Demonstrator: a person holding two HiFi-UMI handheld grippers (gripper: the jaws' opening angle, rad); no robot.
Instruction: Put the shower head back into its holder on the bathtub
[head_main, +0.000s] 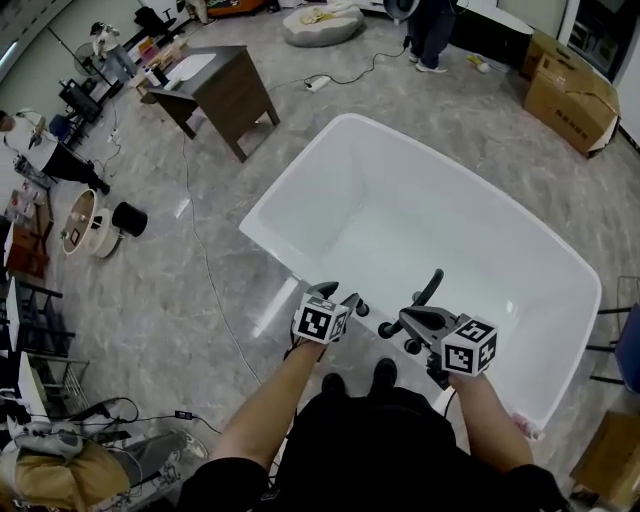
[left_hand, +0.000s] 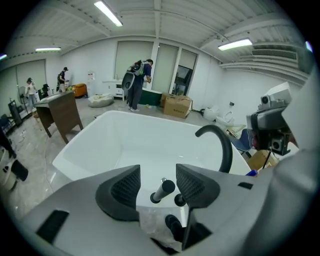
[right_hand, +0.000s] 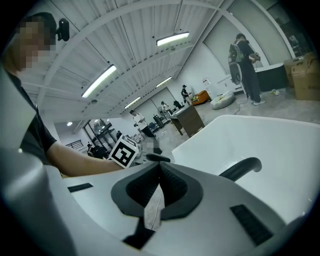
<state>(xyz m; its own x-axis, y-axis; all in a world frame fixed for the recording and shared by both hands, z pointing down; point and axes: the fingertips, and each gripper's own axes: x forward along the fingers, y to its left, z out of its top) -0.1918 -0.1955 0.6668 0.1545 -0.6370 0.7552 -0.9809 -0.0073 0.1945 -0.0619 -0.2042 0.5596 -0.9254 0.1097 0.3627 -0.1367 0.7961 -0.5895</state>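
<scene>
The white bathtub (head_main: 300, 180) lies ahead of me, with a black curved spout (head_main: 431, 286) and black knobs on its near rim. In the left gripper view the black shower head handle (left_hand: 164, 189) stands tilted in its holder on the rim, next to a knob (left_hand: 179, 200). My left gripper (left_hand: 157, 186) hangs above it, jaws wide open, pads clear of the handle. My right gripper (right_hand: 159, 186) is shut with nothing between its pads, near the spout (right_hand: 242, 169). In the head view the left gripper (head_main: 349, 300) and right gripper (head_main: 394, 327) hover over the rim.
A dark wooden desk (head_main: 218, 85) stands beyond the tub's far left corner, cardboard boxes (head_main: 570, 95) at the far right. A cable (head_main: 205, 260) runs along the floor left of the tub. A person (head_main: 430, 35) stands far back. My shoes (head_main: 356, 380) touch the tub's base.
</scene>
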